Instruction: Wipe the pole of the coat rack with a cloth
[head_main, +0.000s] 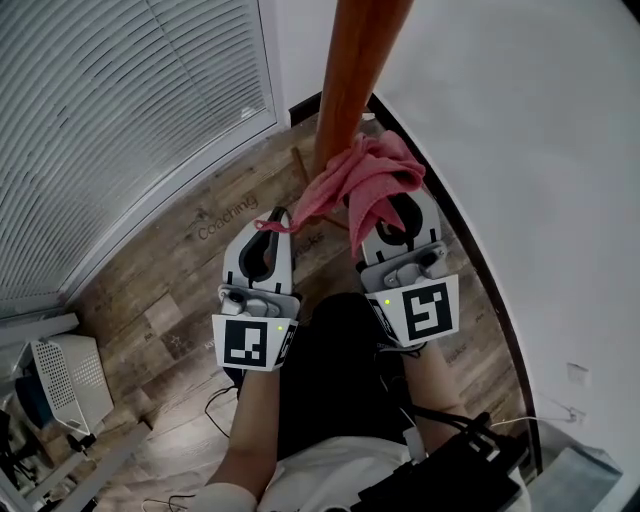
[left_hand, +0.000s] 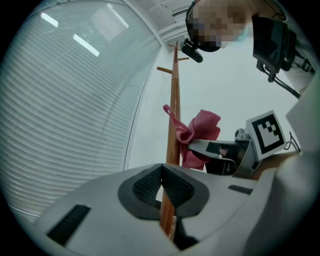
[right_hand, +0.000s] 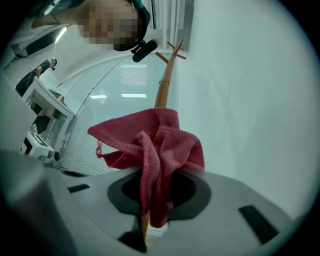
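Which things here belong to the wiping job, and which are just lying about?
Job in hand:
coat rack pole
pink cloth, clamped in the right claw
left claw, shut and empty

Lying about:
white perforated basket
loose cables
window blinds

The only word I can read is "Coaching", in pale lettering on the brown wood-plank floor (head_main: 228, 216), in the head view. The white marker cube on the left gripper (head_main: 272, 222) shows a black-and-white square code (head_main: 248, 343), and the right gripper (head_main: 392, 215) carries another (head_main: 427, 310), which also shows in the left gripper view (left_hand: 270, 131). These codes hold no letters or numbers. I find nothing readable in the right gripper view.
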